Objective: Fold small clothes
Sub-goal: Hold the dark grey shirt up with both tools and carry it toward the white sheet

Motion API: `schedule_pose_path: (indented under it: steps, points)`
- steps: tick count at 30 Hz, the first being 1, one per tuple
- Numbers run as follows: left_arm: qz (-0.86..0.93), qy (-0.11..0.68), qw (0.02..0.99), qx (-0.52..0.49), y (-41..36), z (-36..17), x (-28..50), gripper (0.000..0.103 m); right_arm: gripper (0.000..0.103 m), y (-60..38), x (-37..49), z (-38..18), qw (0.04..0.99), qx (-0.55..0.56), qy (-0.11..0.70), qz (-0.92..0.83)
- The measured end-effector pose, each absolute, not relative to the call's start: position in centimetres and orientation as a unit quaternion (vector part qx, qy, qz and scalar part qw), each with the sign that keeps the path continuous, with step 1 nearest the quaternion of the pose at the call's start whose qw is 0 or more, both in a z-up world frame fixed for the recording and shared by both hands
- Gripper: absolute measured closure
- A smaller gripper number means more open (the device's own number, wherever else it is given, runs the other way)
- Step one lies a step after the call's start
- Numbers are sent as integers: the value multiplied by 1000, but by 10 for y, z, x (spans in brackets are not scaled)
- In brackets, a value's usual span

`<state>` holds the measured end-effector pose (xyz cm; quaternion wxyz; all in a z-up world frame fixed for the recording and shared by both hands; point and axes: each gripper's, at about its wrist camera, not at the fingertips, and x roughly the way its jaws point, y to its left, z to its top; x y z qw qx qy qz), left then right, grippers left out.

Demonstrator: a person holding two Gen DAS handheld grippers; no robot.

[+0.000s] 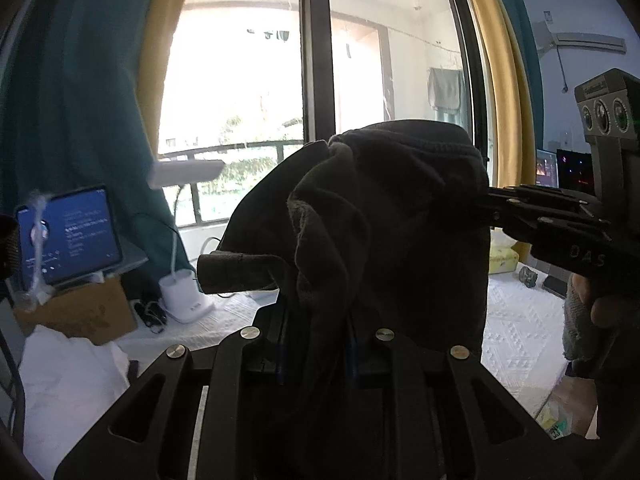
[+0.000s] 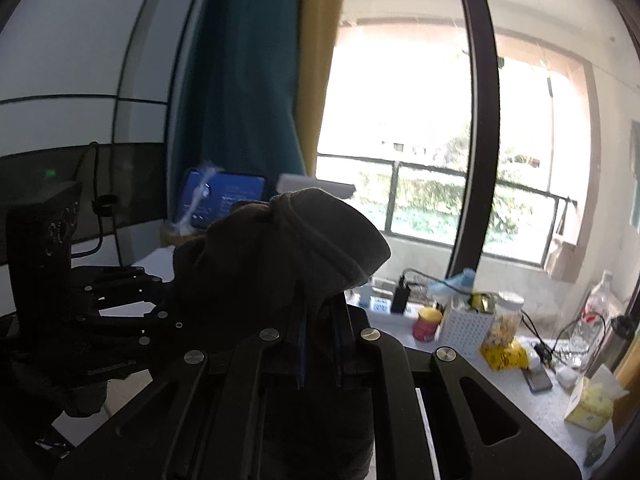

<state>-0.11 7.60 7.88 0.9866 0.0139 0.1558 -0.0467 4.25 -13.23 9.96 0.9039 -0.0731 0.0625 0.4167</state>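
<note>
Both grippers, left gripper and right gripper, jaws clamped nearly shut on a dark garment, hold it bunched in mid-air above the table; folding appears barely begun.

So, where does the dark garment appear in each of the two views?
Left wrist: the dark garment fills the centre, against the window.
Right wrist: it sits centre-left, bunched above the fingers.
Shared landmark: the blue-lit tablet screen, left of the garment in both.
</note>
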Motion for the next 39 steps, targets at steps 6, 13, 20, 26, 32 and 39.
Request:
schedule_pose_path:
  steps: [6,13,20,26,32,39]
  points:
    - [-56,146,988,-7,100,92,-19,83,93,-115,20,117,896,-83,31,436]
    - [-24,130,991,5,129,112,-44,83,93,-83,-10,134,878,-100,-16,467]
    - [19,122,992,17,161,120,-79,83,93,-52,-32,141,850,-100,-28,516]
    - [36,138,990,18,180,112,-96,83,93,-26,-52,135,827,-106,-15,552]
    - [38,170,985,14,192,92,-84,83,93,-7,-49,125,824,-116,14,554]
    - [23,198,980,-4,198,72,-52,83,93,-6,-14,106,837,-97,57,536]
